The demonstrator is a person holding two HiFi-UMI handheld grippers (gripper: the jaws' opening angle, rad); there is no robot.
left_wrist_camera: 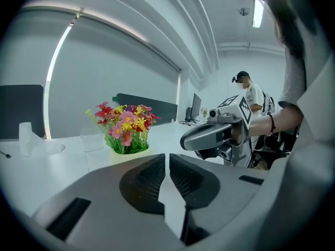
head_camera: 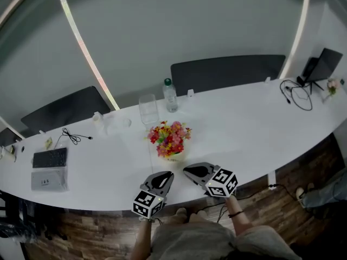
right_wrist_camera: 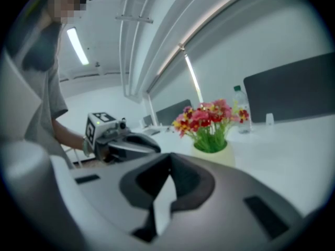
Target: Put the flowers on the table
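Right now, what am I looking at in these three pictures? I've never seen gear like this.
A person holds a pair of hand-worked tongs in each hand, and each pair carries a camera. The wide picture comes from a camera on the person's head, looking down. The other two pictures look along each pair of tongs. The left tongs and the right tongs are both shut and hold nothing. On the long white table stand a pot of flowers, a water bottle, a clear glass and a keyboard.
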